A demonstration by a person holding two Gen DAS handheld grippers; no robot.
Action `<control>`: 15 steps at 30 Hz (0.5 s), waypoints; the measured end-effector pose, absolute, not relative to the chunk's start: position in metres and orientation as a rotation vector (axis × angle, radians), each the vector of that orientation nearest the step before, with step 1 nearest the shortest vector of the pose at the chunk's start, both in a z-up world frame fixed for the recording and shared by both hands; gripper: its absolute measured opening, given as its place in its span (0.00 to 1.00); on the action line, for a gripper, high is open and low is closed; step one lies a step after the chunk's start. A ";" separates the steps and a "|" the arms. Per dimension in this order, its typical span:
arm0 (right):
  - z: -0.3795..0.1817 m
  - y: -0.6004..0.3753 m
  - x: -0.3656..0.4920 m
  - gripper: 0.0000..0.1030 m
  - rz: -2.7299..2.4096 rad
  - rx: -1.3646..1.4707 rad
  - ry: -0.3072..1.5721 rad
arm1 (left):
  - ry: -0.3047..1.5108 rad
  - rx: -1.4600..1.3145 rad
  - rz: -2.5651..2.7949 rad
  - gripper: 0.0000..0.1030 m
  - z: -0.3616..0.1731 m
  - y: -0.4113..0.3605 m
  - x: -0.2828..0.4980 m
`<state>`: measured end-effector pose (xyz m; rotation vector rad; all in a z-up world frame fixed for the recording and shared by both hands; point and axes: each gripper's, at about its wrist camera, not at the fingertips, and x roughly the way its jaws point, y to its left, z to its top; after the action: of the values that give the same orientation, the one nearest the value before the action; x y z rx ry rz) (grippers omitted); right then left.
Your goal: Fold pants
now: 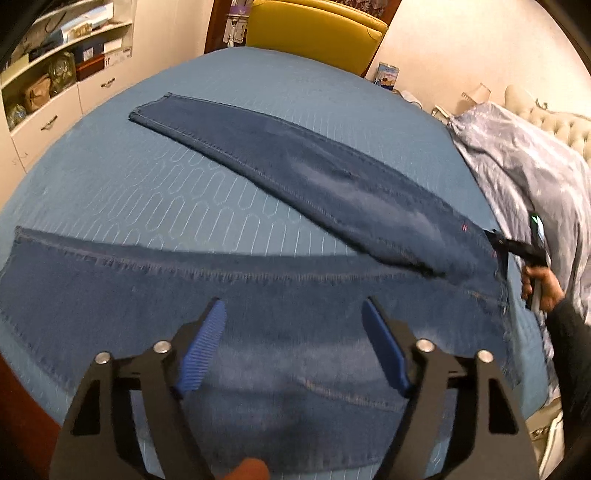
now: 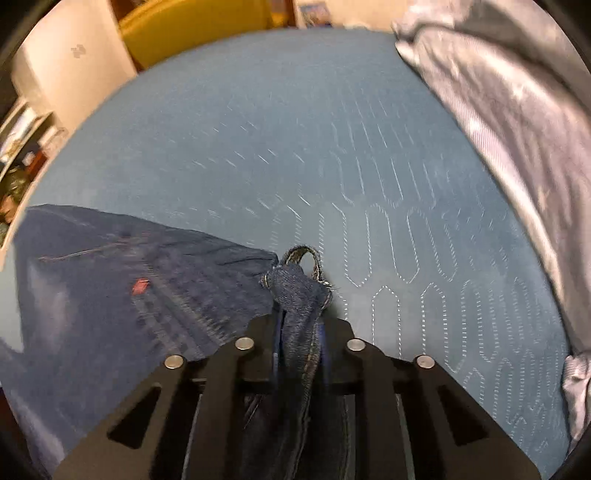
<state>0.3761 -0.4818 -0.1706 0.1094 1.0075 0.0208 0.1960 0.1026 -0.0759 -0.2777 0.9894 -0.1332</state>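
Dark blue jeans (image 1: 303,184) lie spread on the blue quilted bed (image 1: 147,177), one leg stretching to the far left, the other leg (image 1: 184,295) lying across the near side. My left gripper (image 1: 293,317) is open and empty, hovering over the near leg. My right gripper (image 2: 300,325) is shut on the jeans' waistband (image 2: 299,291), a belt loop (image 2: 303,258) sticking out past the jaws. In the left wrist view the right gripper (image 1: 498,242) holds the waist at the right edge of the bed.
A grey-lilac duvet (image 2: 498,110) is heaped along the bed's right side. A yellow chair (image 1: 314,29) stands beyond the far edge. White shelves and drawers (image 1: 55,74) line the left wall. A tufted headboard (image 1: 554,122) is at the far right.
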 end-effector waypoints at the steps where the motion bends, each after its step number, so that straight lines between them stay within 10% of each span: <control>1: -0.156 -0.478 0.363 0.15 0.051 0.108 0.970 | 0.989 -0.304 -0.144 0.67 -0.076 0.107 0.204; 15: -0.084 -0.401 0.152 0.14 0.259 0.119 0.797 | 0.998 -1.013 -0.381 0.58 -0.132 0.190 0.411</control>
<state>0.1520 -0.4013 -0.0844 0.1190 0.7970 0.2589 0.4109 0.1897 -0.1321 -1.0132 0.9982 -0.3806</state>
